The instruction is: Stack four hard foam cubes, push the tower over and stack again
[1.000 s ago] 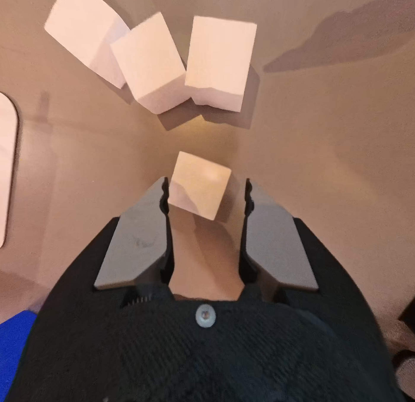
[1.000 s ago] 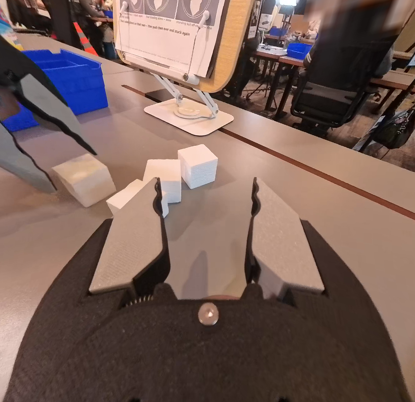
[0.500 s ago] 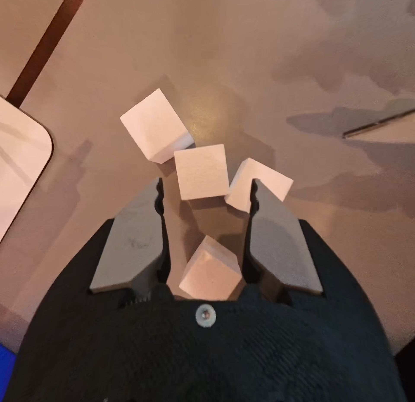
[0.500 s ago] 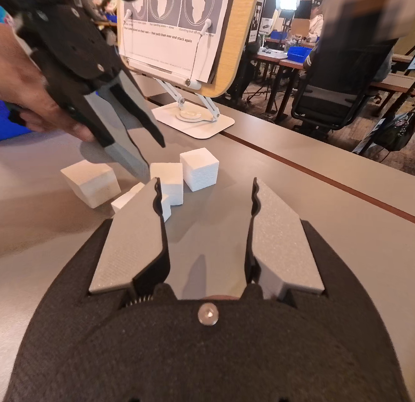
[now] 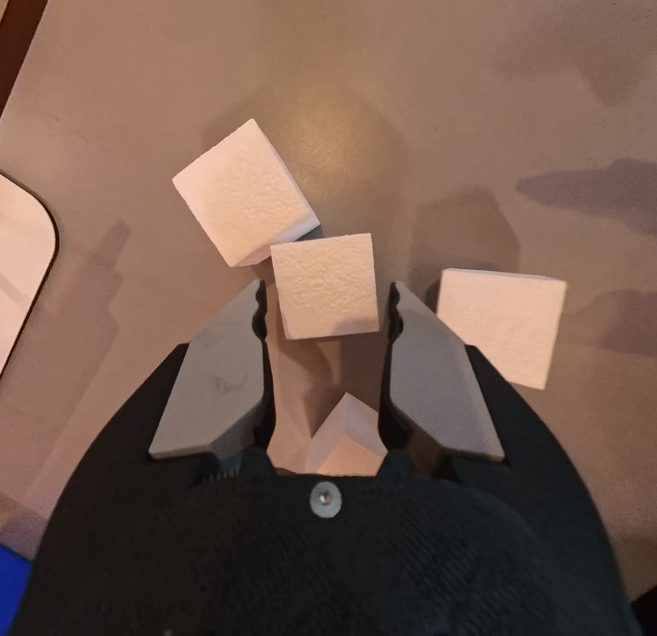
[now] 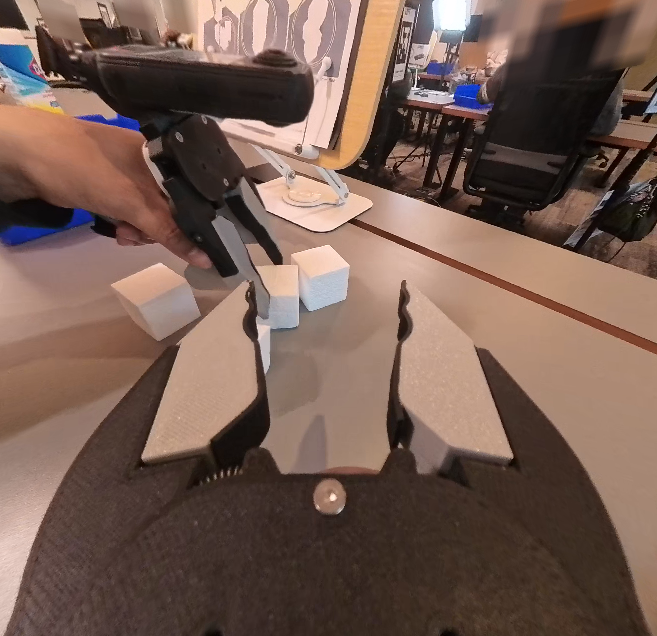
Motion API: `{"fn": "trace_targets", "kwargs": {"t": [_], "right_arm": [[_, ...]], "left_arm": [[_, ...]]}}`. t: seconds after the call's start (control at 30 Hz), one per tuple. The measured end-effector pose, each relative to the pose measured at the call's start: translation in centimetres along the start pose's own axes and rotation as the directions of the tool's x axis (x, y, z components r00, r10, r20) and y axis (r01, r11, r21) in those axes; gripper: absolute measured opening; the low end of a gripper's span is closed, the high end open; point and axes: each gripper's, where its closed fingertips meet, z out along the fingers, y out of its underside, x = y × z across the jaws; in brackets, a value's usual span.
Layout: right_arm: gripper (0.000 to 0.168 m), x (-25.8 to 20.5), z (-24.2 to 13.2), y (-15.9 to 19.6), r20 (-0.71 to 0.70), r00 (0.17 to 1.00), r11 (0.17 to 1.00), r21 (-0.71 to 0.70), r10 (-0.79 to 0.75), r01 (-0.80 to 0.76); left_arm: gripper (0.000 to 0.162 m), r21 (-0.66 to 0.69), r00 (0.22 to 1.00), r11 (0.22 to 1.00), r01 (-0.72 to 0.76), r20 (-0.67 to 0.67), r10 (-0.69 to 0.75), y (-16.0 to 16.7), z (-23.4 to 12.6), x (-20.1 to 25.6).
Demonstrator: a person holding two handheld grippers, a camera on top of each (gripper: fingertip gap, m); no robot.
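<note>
Left gripper (image 5: 325, 300) spread, poised over the middle cube (image 5: 324, 285), not touching. Four white foam cubes lie unstacked on the grey surface (image 6: 462, 320). Right gripper (image 6: 325, 304) spread, empty, near the cubes.

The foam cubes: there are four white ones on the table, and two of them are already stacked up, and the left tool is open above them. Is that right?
Not quite. None are stacked yet: the right wrist view shows all four foam cubes lying singly on the table. The rest holds: they are white, and the left tool is open above them.
</note>
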Motion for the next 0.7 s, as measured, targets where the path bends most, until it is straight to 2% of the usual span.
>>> {"fn": "trace_targets", "kwargs": {"t": [0.07,0.2,0.37,0.43,0.53,0.7], "right_arm": [[0.078,0.0,0.0,0.1,0.000,1.000,1.000,-0.003,-0.003,0.003],[0.078,-0.1,0.1,0.1,0.002,1.000,1.000,-0.004,-0.005,0.005],[0.078,-0.3,0.1,0.2,0.009,1.000,1.000,-0.009,-0.006,0.007],[0.078,-0.4,0.2,0.3,0.013,1.000,1.000,-0.015,-0.009,0.009],[0.078,-0.4,0.3,0.5,0.012,1.000,1.000,-0.021,-0.016,0.017],[0.078,-0.5,0.6,0.8,0.013,1.000,0.999,-0.031,-0.017,0.018]], "left_arm": [[0.059,-0.027,1.000,0.999,-0.018,-0.002,0.018,0.3,0.6,-0.1],[0.057,-0.029,0.998,0.998,-0.050,-0.043,0.049,0.5,0.4,0.3],[0.057,-0.010,0.971,0.977,-0.212,-0.118,0.209,1.7,-4.3,0.7],[0.057,-0.011,0.944,0.950,-0.312,-0.118,0.309,2.7,-6.6,0.2],[0.057,0.019,0.886,0.907,-0.421,-0.207,0.416,4.7,-9.5,1.0],[0.057,0.066,0.832,0.862,-0.503,-0.234,0.503,7.2,-11.0,1.8]]}}
